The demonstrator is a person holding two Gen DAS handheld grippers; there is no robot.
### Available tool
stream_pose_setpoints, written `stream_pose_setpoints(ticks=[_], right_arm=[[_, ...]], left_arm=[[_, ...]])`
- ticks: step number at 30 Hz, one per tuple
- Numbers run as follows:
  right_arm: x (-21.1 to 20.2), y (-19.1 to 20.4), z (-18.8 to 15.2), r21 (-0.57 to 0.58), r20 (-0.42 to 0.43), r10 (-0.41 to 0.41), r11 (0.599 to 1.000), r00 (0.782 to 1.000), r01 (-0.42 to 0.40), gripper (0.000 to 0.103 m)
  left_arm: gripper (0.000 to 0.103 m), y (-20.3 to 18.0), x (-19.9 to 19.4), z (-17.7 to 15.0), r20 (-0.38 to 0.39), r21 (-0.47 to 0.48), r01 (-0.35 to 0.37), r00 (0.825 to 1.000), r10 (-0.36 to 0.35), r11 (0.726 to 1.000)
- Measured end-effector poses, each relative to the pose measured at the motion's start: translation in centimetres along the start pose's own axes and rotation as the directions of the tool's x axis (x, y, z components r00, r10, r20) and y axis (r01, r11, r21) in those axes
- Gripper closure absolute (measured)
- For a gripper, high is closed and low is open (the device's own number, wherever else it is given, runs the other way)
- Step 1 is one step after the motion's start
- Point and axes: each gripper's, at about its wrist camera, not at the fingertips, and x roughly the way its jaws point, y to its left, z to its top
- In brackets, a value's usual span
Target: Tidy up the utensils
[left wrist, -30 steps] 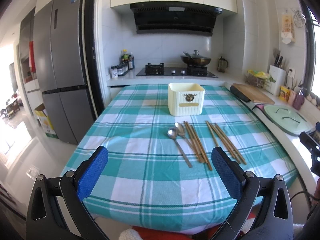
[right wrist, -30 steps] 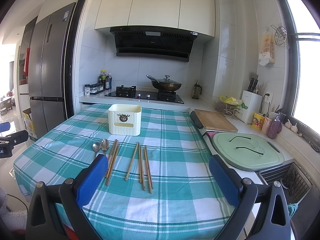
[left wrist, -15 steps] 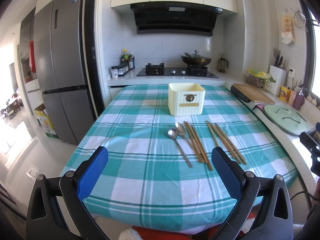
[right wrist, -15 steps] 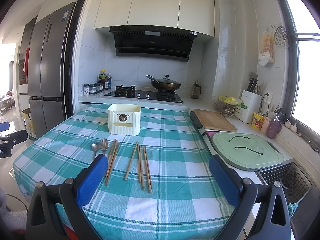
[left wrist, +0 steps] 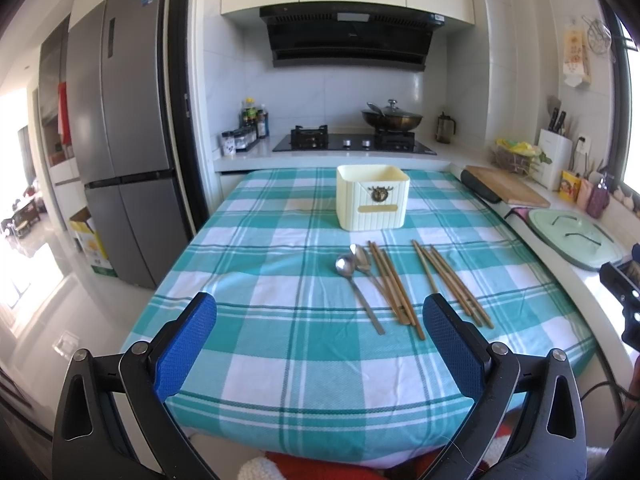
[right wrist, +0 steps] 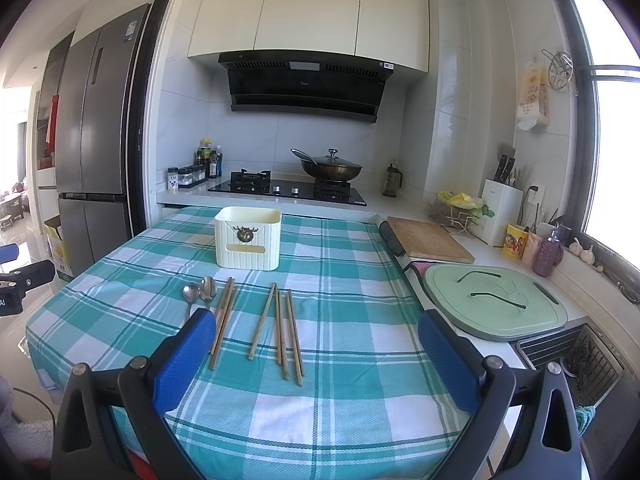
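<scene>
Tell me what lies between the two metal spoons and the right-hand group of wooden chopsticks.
A second bundle of wooden chopsticks lies between the two metal spoons and the right-hand group of wooden chopsticks, on the teal checked tablecloth. Both wrist views show it.

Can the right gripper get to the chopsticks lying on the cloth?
Probably yes. The right gripper is open and holds nothing, the chopsticks lie flat just ahead, and nothing stands between them.

i'm looking into a home kitchen; a gas hob [right wrist: 286,190] with a lidded wok [right wrist: 331,167] sits under a black range hood [right wrist: 306,84]; tall grey fridge [left wrist: 120,152] at left; knife block [right wrist: 500,210] by the window.
</scene>
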Motion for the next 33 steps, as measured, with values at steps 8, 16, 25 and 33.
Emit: stream_pose_setpoints(ticks=[8,16,25,33], right_arm=[[0.1,-0.17,-0.05,0.001,-0.001,-0.001,1.0,1.0,0.001,0.0],[0.09,-0.36,-0.13,0.002,-0.002,-0.002,1.0,1.0,0.002,0.0],[0.03,-0.6,-0.29,0.002,-0.004,0.0,1.0,1.0,0.0,0.0],[-0.01,-0.76,-0.37,0.002,-0.005,0.0,1.0,1.0,0.0,0.0]], left_arm=[[0.0,0.0,0.01,-0.03,-0.001,0.0,0.0,1.0,0.0,1.0],[0.0,-0.01,0.01,-0.02,-0.001,0.001,-0.001,1.0,0.001,1.0],[0.0,-0.03,0.0,-0.05,-0.001,0.001,0.0,1.0,0.0,1.0],[0.0,-0.03,0.06,-0.24,-0.004,0.002,-0.001,1.0,0.001,1.0]])
